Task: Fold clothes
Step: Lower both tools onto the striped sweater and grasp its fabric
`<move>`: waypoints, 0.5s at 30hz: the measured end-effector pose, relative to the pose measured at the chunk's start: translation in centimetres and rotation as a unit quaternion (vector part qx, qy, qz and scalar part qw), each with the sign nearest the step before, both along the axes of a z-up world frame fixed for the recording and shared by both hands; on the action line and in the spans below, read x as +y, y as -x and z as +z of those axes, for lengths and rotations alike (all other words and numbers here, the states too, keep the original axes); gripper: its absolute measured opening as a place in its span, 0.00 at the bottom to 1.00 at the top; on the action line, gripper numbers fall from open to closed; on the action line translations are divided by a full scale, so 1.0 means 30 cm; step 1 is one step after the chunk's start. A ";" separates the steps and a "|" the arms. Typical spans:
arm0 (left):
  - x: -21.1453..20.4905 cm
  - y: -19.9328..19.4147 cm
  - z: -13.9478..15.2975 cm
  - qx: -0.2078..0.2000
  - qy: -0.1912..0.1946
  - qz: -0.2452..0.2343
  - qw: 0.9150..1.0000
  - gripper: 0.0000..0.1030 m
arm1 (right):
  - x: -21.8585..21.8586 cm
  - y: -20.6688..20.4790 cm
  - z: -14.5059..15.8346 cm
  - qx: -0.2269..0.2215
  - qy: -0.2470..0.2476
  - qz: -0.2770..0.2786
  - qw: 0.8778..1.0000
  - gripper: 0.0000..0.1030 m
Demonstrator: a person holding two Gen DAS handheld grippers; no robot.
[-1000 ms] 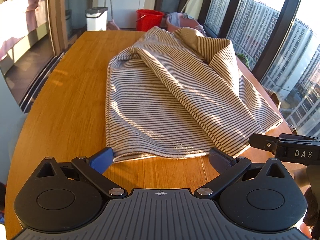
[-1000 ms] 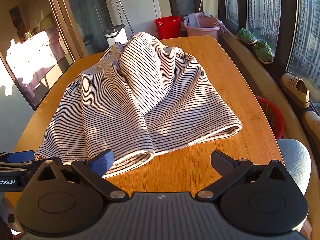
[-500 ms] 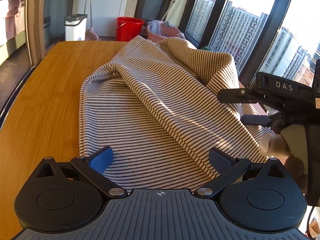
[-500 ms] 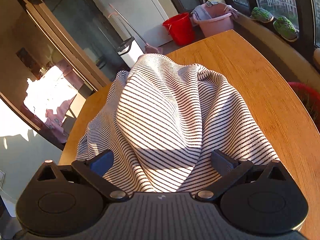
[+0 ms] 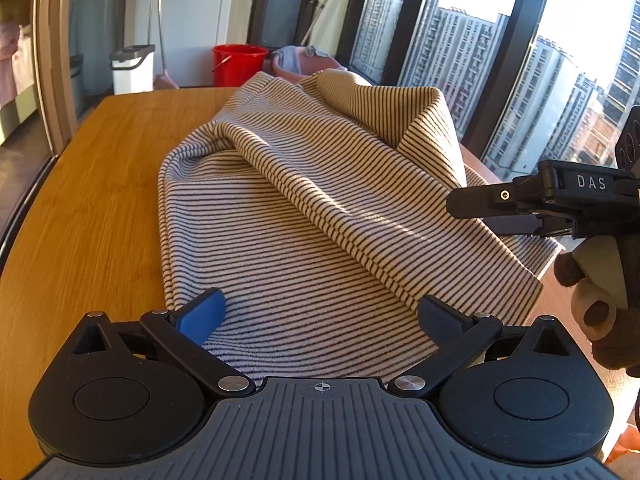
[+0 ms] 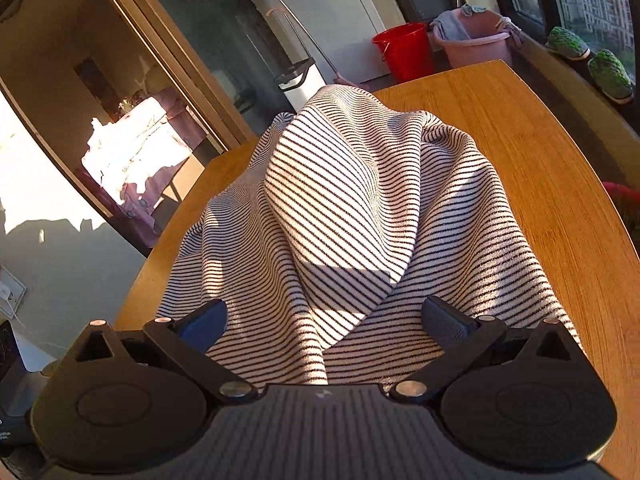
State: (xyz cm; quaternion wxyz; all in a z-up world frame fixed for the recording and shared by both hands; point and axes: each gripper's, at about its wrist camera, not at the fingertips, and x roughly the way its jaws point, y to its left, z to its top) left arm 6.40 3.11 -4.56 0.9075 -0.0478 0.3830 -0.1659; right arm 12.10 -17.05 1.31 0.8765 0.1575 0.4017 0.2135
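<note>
A white garment with thin dark stripes (image 5: 304,216) lies crumpled on the wooden table (image 5: 92,208), with a raised fold running across it. My left gripper (image 5: 320,316) is open, its fingers spread over the garment's near hem. My right gripper (image 6: 324,318) is open too, over the near edge of the same garment (image 6: 360,216). In the left wrist view the right gripper's body (image 5: 560,200) shows side-on at the right, above the cloth's right edge, held by a gloved hand.
Beyond the table's far end stand a red bucket (image 5: 239,64), a pink basin (image 6: 476,40) with cloth in it and a white bin (image 5: 133,68). Windows run along the right side. Two green shoes (image 6: 588,60) sit on the sill.
Both grippers have moved forward over the garment's near edge, which now lies between their open fingers. The cloth now stands higher in the middle.
</note>
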 end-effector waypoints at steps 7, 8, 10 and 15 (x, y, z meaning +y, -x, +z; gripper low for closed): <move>0.063 0.070 0.019 0.026 0.008 -0.016 1.000 1.00 | -0.016 0.125 0.013 0.015 -0.019 0.039 0.999 1.00; 0.069 0.076 0.022 0.028 0.003 -0.018 0.999 1.00 | -0.021 0.140 0.015 0.020 -0.024 0.048 0.998 1.00; 0.078 0.082 0.028 0.032 -0.011 -0.020 0.999 1.00 | -0.030 0.164 0.026 0.033 -0.032 0.061 0.997 1.00; 0.104 0.023 0.076 0.029 -0.030 -0.005 0.999 1.00 | -0.024 0.177 0.146 -0.039 0.010 0.044 0.998 1.00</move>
